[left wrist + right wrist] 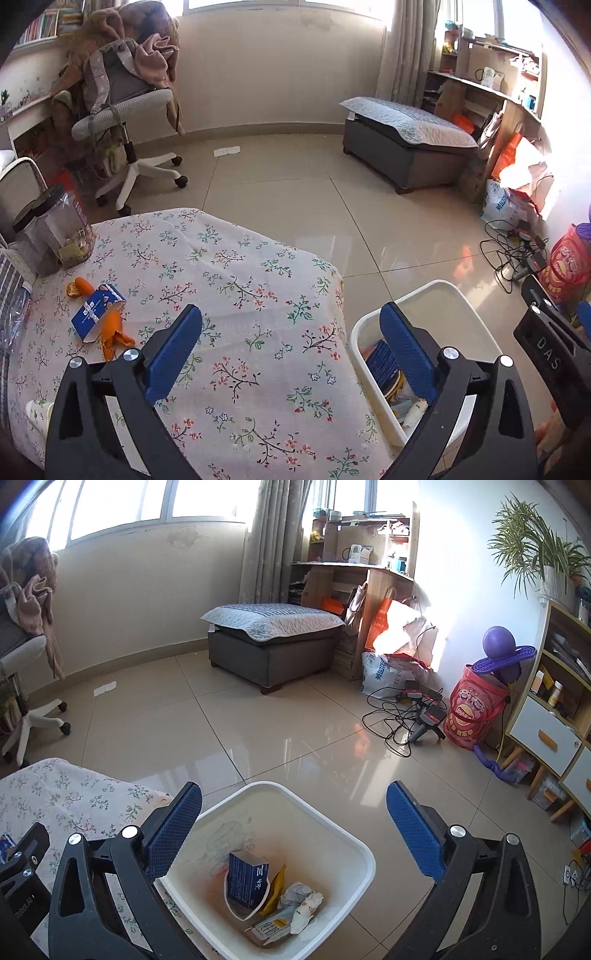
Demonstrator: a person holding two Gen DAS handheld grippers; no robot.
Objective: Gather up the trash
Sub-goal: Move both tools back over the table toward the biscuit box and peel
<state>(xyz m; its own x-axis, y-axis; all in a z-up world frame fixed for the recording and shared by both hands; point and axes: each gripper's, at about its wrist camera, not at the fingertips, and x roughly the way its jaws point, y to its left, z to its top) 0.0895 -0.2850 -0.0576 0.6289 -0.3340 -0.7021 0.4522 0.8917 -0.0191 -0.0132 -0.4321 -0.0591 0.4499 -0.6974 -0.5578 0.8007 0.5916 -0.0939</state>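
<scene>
- Right now the left gripper (291, 325) hangs with its blue pads spread wide and nothing between them, above the near edge of the flowered tablecloth (229, 266), its right pad over the rim of the white bin (458, 295).
- Likewise the right gripper (295, 805) is spread wide and empty, poised over the white bin (354, 843), which stands on the tiled floor (258, 716) just beside the table.
- Inside the bin lie a dark blue box (246, 884), a yellow wrapper (275, 890), crumpled paper (303, 897) and a flat printed packet (269, 928).
- Still on the cloth, well left of the left gripper, are a blue carton (96, 314) and orange peel (112, 332) touching it, with another peel piece (77, 287) just behind.
- A paper cup (38, 411) lies at the cloth's near left edge, and a clear jar with a black lid (61, 232) stands at the far left corner.
- Farther out on the floor are a white office chair (122, 122) draped with clothes, a grey ottoman (402, 140) and a tangle of cables (402, 716).
</scene>
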